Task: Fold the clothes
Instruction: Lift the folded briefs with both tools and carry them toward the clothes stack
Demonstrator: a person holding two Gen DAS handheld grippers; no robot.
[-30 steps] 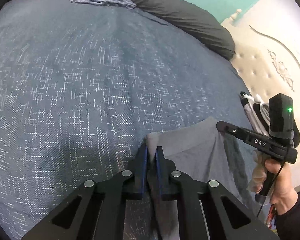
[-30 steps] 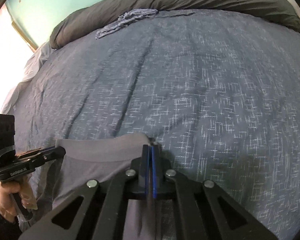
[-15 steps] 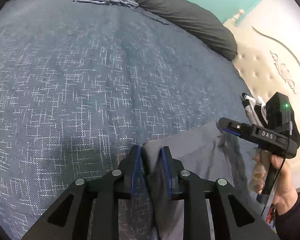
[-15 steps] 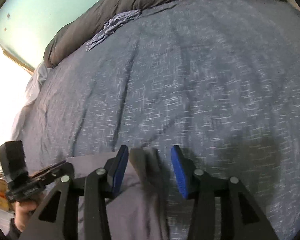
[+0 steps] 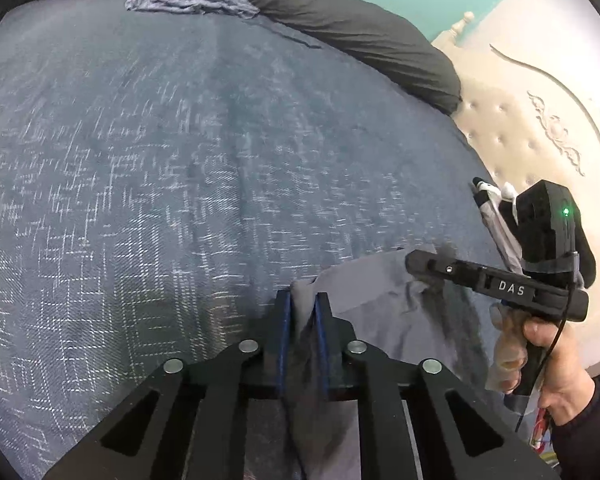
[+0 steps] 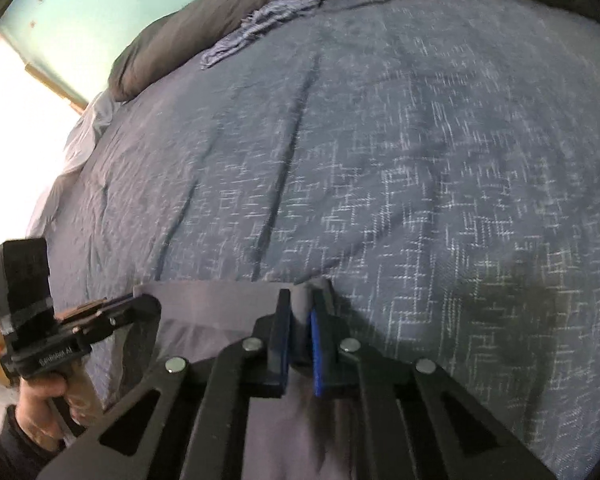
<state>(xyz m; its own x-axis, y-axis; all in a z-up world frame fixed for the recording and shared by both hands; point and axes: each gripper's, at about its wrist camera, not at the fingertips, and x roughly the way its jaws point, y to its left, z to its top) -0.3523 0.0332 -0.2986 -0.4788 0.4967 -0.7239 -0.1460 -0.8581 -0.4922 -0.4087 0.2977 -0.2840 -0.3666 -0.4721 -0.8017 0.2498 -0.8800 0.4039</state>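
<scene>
A grey garment [image 5: 376,300] lies flat on the near part of the blue patterned bedspread [image 5: 172,168]. My left gripper [image 5: 301,308] is closing on the garment's far left corner, and a fold of cloth is pinched between its blue pads. In the right wrist view the same garment [image 6: 220,304] stretches leftward. My right gripper [image 6: 302,304] is closing on the far right corner, with a bunch of cloth squeezed between its pads. Each view shows the other gripper held by a hand: the right gripper [image 5: 496,284] and the left gripper [image 6: 80,336].
A crumpled blue-grey cloth [image 5: 192,0] lies at the far side of the bed, against a dark grey duvet roll [image 5: 360,28]. A cream tufted headboard [image 5: 540,128] stands to the right. Black and white items [image 5: 496,208] sit by the bed's edge near the headboard.
Both grippers opened briefly and have closed again on the garment's far corners, taking a thicker bunch of cloth. The right gripper tilted slightly.
</scene>
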